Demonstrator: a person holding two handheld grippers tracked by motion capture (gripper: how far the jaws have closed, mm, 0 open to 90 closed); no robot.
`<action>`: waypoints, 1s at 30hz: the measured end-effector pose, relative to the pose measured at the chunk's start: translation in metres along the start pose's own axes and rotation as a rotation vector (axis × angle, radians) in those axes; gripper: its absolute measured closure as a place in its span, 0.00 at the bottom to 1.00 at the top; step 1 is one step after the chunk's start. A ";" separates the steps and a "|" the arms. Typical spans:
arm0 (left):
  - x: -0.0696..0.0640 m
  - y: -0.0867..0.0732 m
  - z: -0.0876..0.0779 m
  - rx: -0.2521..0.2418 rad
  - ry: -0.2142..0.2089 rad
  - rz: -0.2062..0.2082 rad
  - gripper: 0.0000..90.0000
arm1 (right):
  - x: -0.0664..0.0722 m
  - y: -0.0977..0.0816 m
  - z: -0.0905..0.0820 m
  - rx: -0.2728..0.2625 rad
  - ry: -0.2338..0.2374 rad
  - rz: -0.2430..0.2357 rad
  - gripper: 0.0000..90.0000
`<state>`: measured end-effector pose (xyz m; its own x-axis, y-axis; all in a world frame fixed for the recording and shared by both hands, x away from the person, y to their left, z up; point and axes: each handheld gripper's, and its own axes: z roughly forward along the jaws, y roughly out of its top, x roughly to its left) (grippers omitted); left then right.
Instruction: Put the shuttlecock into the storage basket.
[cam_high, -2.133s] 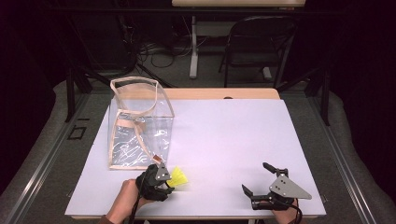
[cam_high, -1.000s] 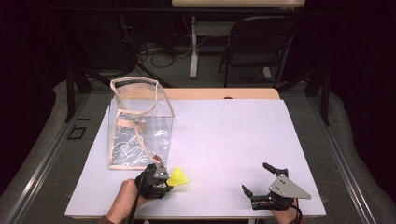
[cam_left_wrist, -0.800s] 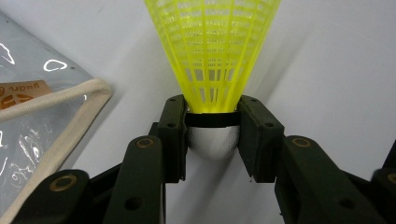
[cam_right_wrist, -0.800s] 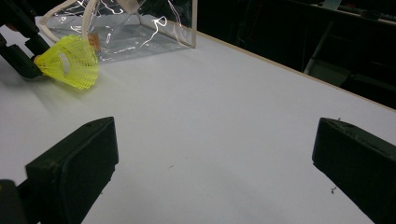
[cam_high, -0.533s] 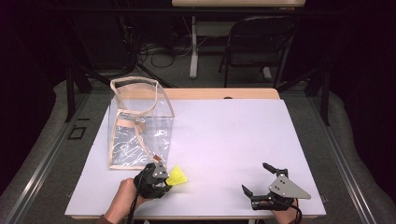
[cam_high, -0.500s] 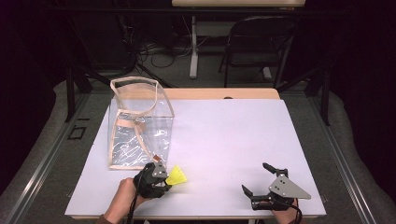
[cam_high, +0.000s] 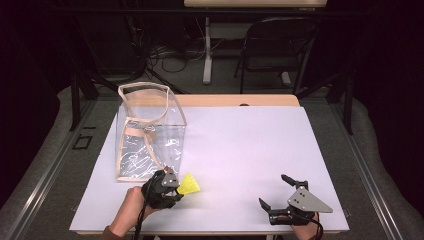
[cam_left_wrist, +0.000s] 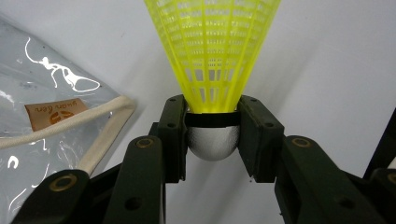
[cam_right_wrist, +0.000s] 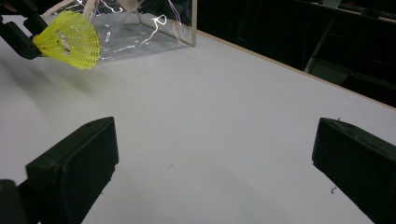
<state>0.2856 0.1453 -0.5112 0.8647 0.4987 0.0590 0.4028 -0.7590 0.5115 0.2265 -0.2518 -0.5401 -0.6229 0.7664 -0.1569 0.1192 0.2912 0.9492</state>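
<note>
At the near left part of the white table (cam_high: 240, 145) the left gripper (cam_left_wrist: 212, 126) pinches a yellow shuttlecock (cam_left_wrist: 212, 56) by its silver cork head, one black jaw pressed on each side of it, and the netted plastic skirt points away from the hand. In the high view the shuttlecock (cam_high: 189, 185) sits just beside the near corner of the clear plastic bag (cam_high: 150, 135), which stands upright with its cream trimmed mouth open to the top. The right gripper (cam_high: 280, 197) rests at the near right of the table, well apart from the shuttlecock, its jaws spread wide with nothing between them
</note>
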 end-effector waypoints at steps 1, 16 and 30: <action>0.000 0.000 0.000 0.002 -0.001 0.000 0.72 | 0.000 0.000 0.000 -0.001 0.000 0.000 0.00; 0.006 0.007 -0.022 -0.035 0.021 0.012 0.72 | 0.000 0.000 0.000 0.005 0.001 0.001 0.00; 0.004 0.019 -0.036 -0.063 0.033 0.045 0.72 | 0.000 0.000 0.000 0.010 0.002 0.002 0.00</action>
<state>0.2856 0.1475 -0.4703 0.8710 0.4786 0.1110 0.3428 -0.7539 0.5605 0.2270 -0.2519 -0.5404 -0.6241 0.7658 -0.1548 0.1283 0.2959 0.9466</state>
